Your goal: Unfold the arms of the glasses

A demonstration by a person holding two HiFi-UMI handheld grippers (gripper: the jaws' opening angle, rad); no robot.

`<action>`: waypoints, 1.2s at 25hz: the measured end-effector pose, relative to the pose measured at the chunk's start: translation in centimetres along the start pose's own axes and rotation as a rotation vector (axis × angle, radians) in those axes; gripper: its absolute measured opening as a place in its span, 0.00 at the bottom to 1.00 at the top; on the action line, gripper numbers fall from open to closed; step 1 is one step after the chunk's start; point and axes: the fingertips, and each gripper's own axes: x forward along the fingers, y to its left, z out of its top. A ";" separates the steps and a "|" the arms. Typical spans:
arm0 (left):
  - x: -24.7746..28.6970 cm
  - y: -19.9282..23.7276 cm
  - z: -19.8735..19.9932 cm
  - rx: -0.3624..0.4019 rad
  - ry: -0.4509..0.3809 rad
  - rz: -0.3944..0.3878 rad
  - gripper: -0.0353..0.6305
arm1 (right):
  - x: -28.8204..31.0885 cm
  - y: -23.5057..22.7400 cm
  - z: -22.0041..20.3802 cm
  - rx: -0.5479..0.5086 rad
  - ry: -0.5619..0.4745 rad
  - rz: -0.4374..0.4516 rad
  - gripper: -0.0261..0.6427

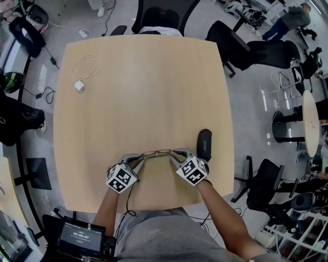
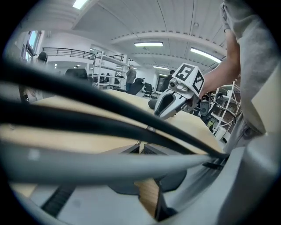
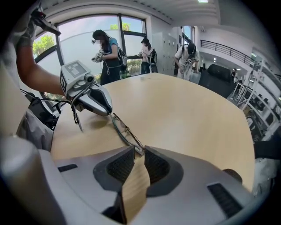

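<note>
The thin-framed glasses (image 1: 156, 152) hang just above the wooden table (image 1: 143, 92) near its front edge, stretched between both grippers. My left gripper (image 1: 140, 158) is shut on their left end, and my right gripper (image 1: 173, 153) is shut on their right end. In the right gripper view the frame (image 3: 124, 131) runs from my right gripper's (image 3: 138, 150) pads to the left gripper (image 3: 94, 100). In the left gripper view blurred dark bars close to the lens cross most of the picture. The left gripper's (image 2: 141, 148) tips pinch together there, and the right gripper (image 2: 172, 101) shows beyond them.
A black glasses case (image 1: 204, 145) lies just right of my right gripper. A white cable with a charger (image 1: 84, 69) lies at the table's far left. Office chairs (image 1: 164, 15) stand at the far edge. People (image 3: 107, 50) stand beyond the table.
</note>
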 end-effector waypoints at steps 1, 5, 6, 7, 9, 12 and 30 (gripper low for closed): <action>0.1 -0.1 -0.1 0.000 0.000 -0.003 0.07 | 0.2 0.1 0.0 -0.006 0.006 0.002 0.14; 0.1 -0.2 0.0 -0.009 -0.020 -0.013 0.07 | 0.7 0.5 0.1 -0.035 0.025 0.004 0.14; 0.1 -0.3 0.1 -0.008 -0.022 -0.017 0.07 | 0.6 0.4 0.1 -0.038 0.030 0.000 0.14; 0.1 -0.4 0.1 -0.005 -0.023 -0.023 0.07 | 0.6 0.4 0.0 -0.041 0.036 -0.006 0.14; 0.1 -0.6 0.2 0.000 -0.024 -0.036 0.07 | 0.5 0.3 -0.1 -0.053 0.053 -0.025 0.13; 0.3 -1.1 0.2 0.007 -0.026 -0.050 0.07 | 0.3 0.1 -0.5 -0.062 0.078 -0.062 0.09; 1.5 -5.8 -0.1 -0.059 -0.030 -0.108 0.07 | -0.5 2.7 -1.8 0.018 0.094 -0.098 0.08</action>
